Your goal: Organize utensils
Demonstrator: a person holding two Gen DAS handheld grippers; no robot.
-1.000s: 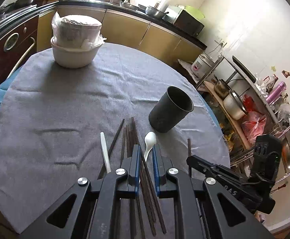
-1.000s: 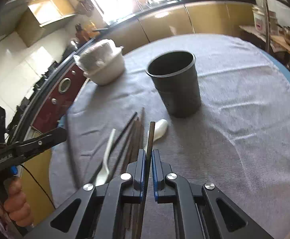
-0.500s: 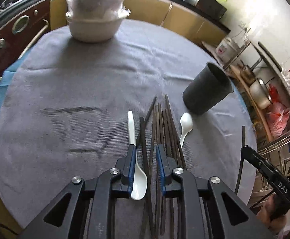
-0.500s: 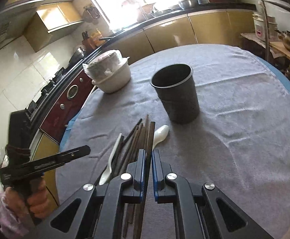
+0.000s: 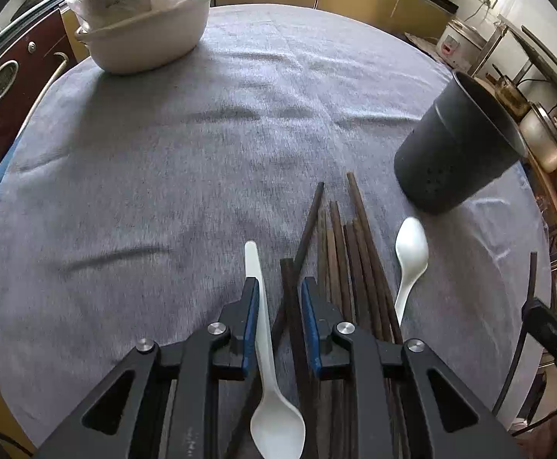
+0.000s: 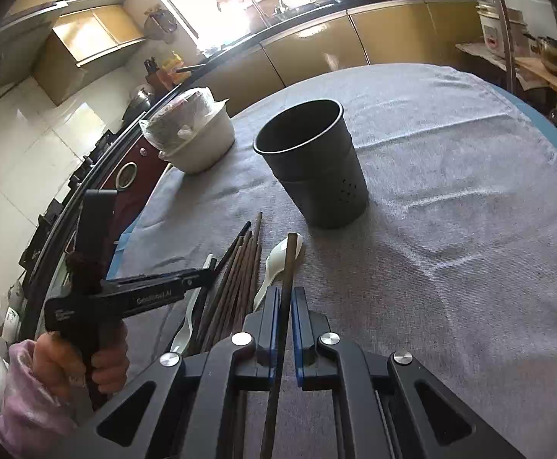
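Kitchen behind — left gripper (image 6: 202,279) reads "GenRobot AI".

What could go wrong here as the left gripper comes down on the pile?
The left gripper straddles both a white spoon and a dark chopstick, so closing may grab both or skew one. The right gripper pinches one chopstick along its length; it could pivot and miss the black holder.
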